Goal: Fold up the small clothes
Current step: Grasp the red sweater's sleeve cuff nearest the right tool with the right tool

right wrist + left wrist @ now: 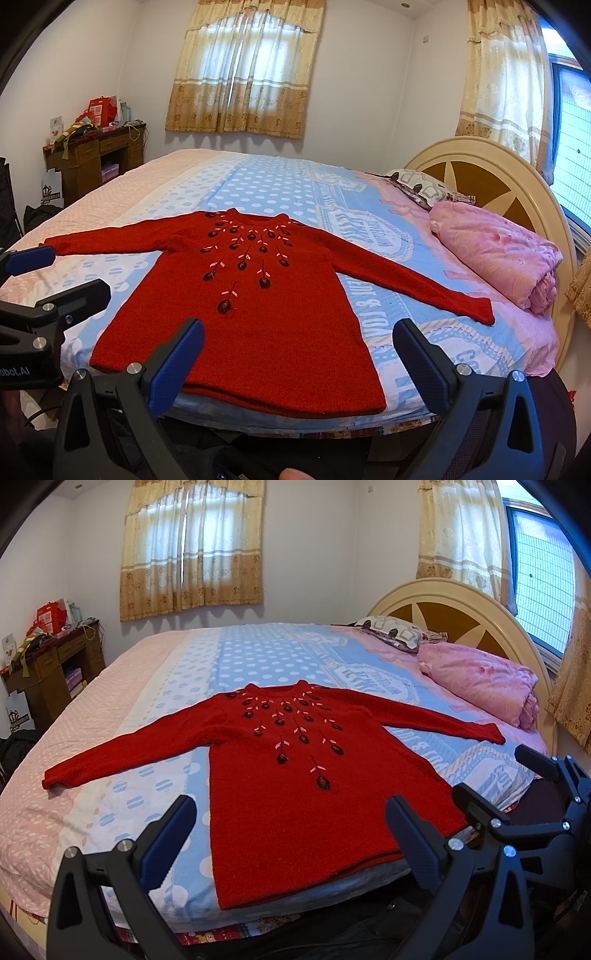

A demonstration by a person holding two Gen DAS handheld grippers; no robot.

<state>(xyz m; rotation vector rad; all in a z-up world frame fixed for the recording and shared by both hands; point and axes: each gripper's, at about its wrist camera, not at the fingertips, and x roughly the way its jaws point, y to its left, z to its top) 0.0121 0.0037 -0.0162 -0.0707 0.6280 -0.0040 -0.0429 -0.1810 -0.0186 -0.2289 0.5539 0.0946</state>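
red knitted sweater (pixel 295 794) flat on bedsheet (pixel 258 657)

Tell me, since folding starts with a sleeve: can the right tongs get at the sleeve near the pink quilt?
Probably yes. The right tongs are open and empty, and that sleeve lies flat on the bed, apart from the quilt, with nothing over it.

Bare sheet (pixel 122 801) flanks sweater (pixel 295 794); folded quilt (pixel 484 683) crowds right sleeve

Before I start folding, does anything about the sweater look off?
Nothing stands out. The red sweater lies flat and face up on the bed, sleeves spread, its hem at the near edge. Both hand-held grippers are open and clear of it.
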